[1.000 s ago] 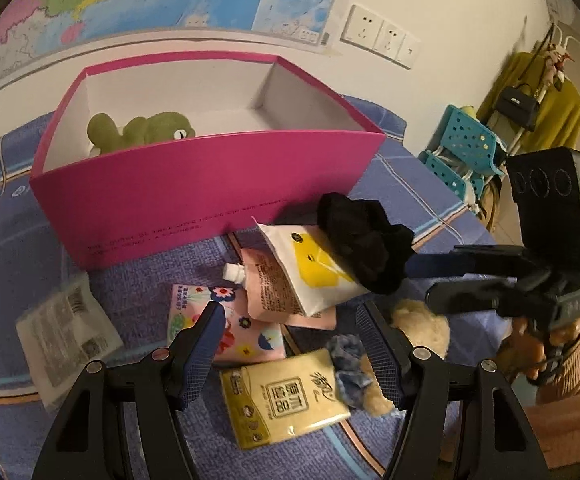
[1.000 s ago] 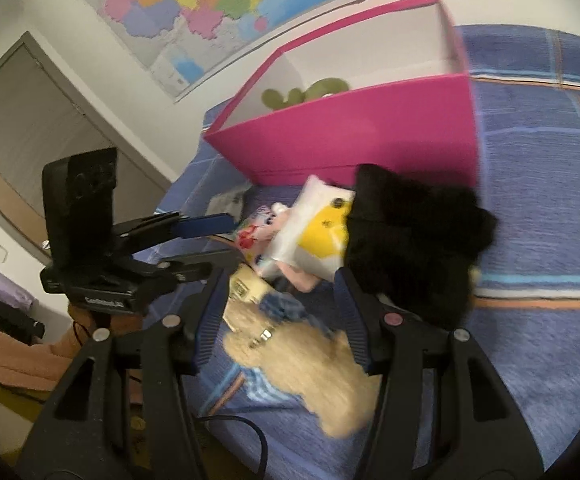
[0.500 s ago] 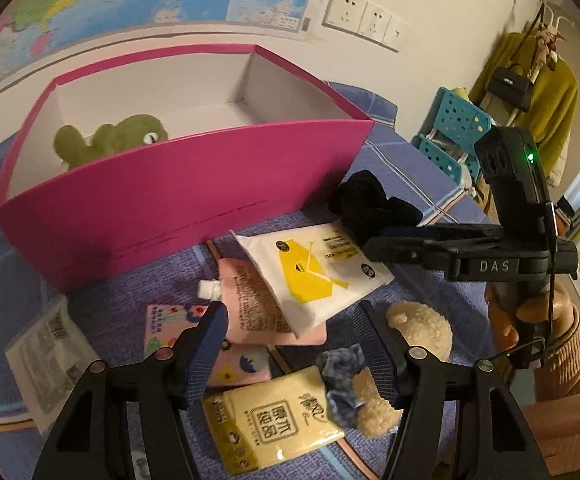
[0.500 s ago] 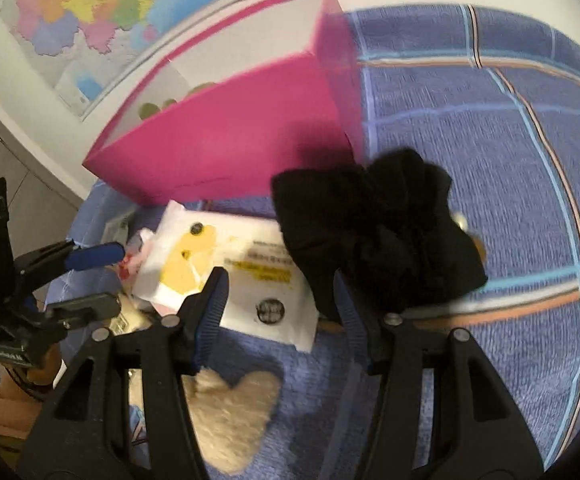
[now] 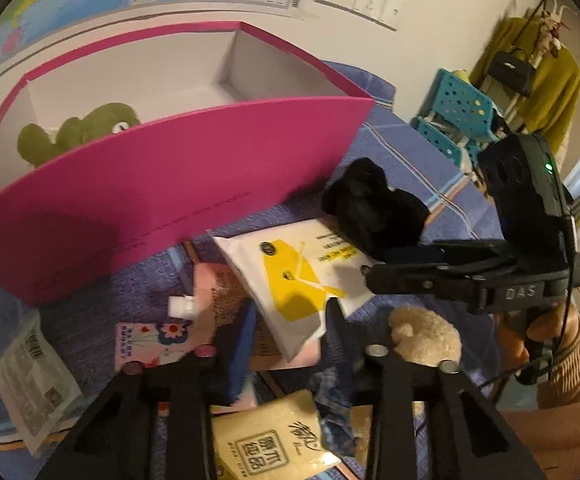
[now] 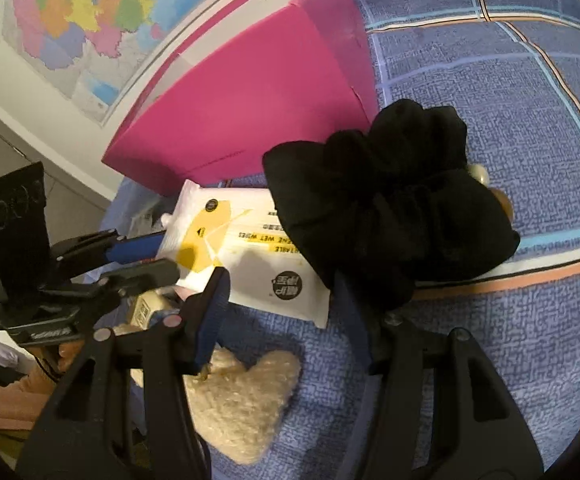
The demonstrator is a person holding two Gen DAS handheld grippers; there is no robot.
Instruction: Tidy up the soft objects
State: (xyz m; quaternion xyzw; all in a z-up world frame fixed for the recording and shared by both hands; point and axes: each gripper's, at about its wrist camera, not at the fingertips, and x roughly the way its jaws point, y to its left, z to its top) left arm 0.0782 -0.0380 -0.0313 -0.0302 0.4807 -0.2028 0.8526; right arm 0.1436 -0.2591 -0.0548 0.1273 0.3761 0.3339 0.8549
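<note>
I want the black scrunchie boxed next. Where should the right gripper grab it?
Pinch the scrunchie's bunched near edge from above, on the gripper side. It lies partly on the wipes pack, so stay high to catch only fabric.

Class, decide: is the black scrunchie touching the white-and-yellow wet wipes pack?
Touching. In the right wrist view the black scrunchie lies over one end of the wet wipes pack, hiding part of its printing.

Blue plaid tablecloth [image 6: 490, 92], pink box [image 5: 161, 184], black scrunchie [image 6: 390, 200]
</note>
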